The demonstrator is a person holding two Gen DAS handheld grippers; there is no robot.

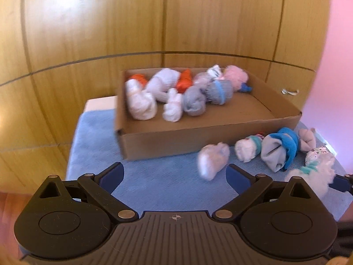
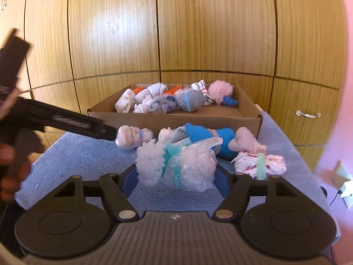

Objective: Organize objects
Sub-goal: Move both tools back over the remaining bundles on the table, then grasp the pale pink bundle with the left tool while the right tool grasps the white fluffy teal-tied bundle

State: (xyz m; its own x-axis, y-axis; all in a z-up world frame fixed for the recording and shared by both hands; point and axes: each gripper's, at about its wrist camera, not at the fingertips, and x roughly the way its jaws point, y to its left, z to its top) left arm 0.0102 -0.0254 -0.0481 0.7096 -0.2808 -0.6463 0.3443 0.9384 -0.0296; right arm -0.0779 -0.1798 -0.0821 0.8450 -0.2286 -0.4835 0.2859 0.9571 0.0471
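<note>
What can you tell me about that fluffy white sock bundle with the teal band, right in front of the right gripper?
The fluffy sock bundle is a rolled pair of white, fuzzy-looking socks, with a teal band around its middle. It lies on its side on the blue towel, in front of the cardboard box. The right gripper has its blue fingers against both ends of the bundle.

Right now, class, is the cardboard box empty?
No, the cardboard box already holds a row of rolled socks along its back wall.
</note>
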